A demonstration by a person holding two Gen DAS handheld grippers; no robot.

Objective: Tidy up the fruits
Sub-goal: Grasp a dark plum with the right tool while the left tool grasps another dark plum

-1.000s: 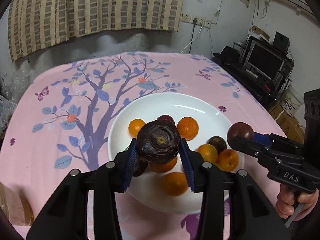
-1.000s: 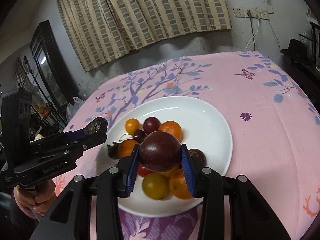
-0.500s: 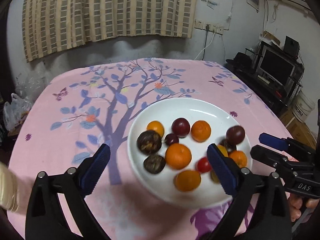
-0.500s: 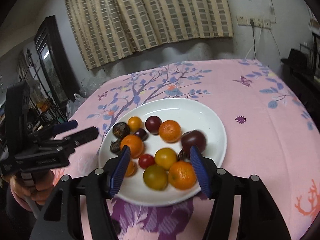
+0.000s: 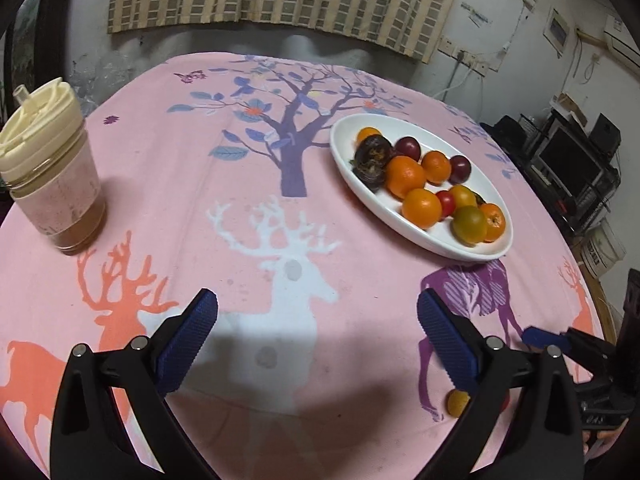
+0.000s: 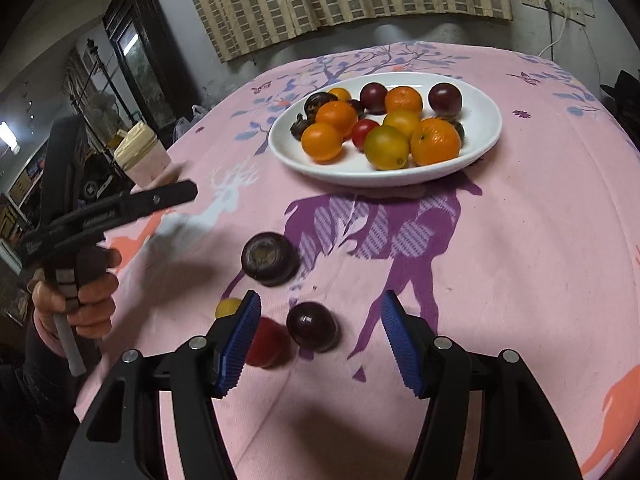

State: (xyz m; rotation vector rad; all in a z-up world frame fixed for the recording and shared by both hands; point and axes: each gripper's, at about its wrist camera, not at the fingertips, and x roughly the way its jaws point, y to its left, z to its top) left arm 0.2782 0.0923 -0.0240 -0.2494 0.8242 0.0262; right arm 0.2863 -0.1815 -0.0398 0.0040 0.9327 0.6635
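Note:
A white plate (image 5: 348,164) (image 6: 486,136) holds several oranges, plums and small tomatoes on the pink tablecloth. Loose fruit lies on the cloth near me: a dark wrinkled fruit (image 6: 268,258), a purple plum (image 6: 312,326), a red tomato (image 6: 266,342) and a small yellow fruit (image 6: 227,307) (image 5: 457,402). My right gripper (image 6: 320,342) is open, low over the cloth, with the plum just ahead between its fingers. My left gripper (image 5: 318,348) is open and empty over the white deer print; it also shows in the right wrist view (image 6: 176,194).
A plastic jar with a cream lid (image 5: 52,168) (image 6: 142,156) stands at the table's left side. The table edge curves close at the right, with a TV stand (image 5: 572,164) beyond. A dark cabinet (image 6: 136,52) stands to the left.
Both grippers opened and dropped their dark fruits onto the plate, then pulled back toward the table's near side. The right gripper now hovers by the loose fruit.

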